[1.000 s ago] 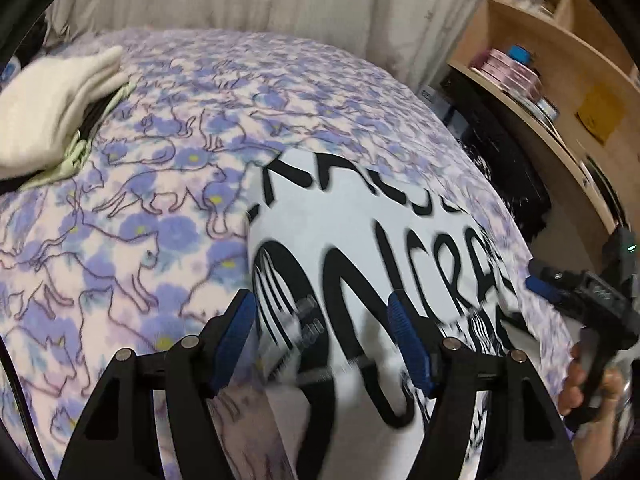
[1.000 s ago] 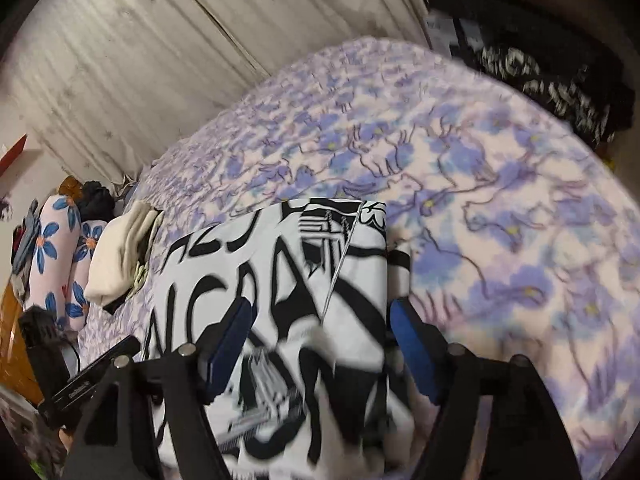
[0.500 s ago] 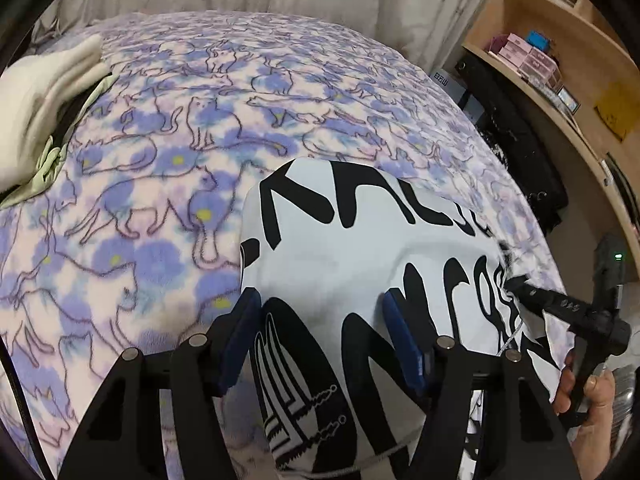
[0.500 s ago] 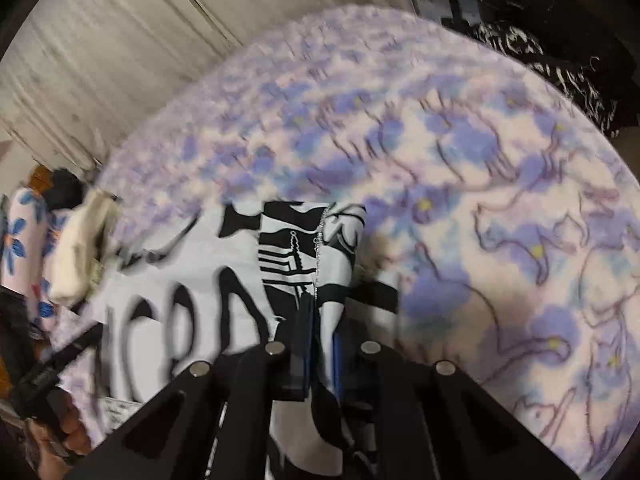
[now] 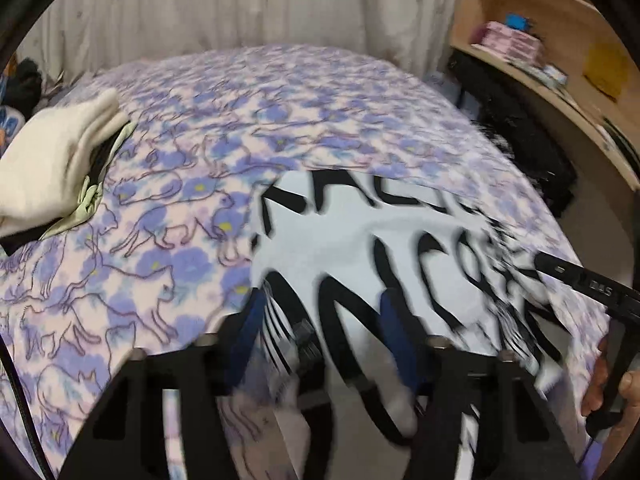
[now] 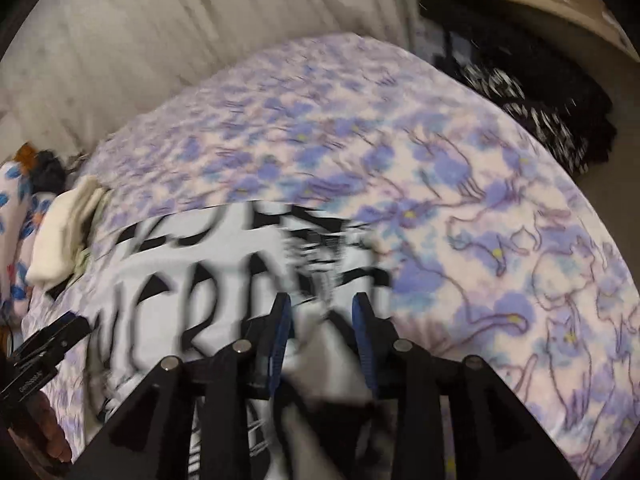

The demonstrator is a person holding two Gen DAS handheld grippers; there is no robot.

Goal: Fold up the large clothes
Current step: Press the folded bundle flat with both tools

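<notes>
1. Garment first: a white garment with large black lettering lies on the near part of the bed, which is covered in a purple cat-and-flower print.
2. Left tool hangs low over the garment's near edge with its blue-padded fingers spread apart; white cloth shows in the gap between them, too blurred to tell whether it touches the pads.
3. Right tool is likewise parted, its blue pads either side of a rumpled fold of the garment near its right edge; the blur hides whether any cloth is caught.
4. From the left wrist view, the right tool's black body shows at the right border, over the garment's right side, with the person's fingers wrapped around its handle.
5. A cream folded cloth sits on the bed's far left, well apart from the garment.
6. A pale curtain hangs behind the bed, and a wooden shelf stands to the right.
</notes>
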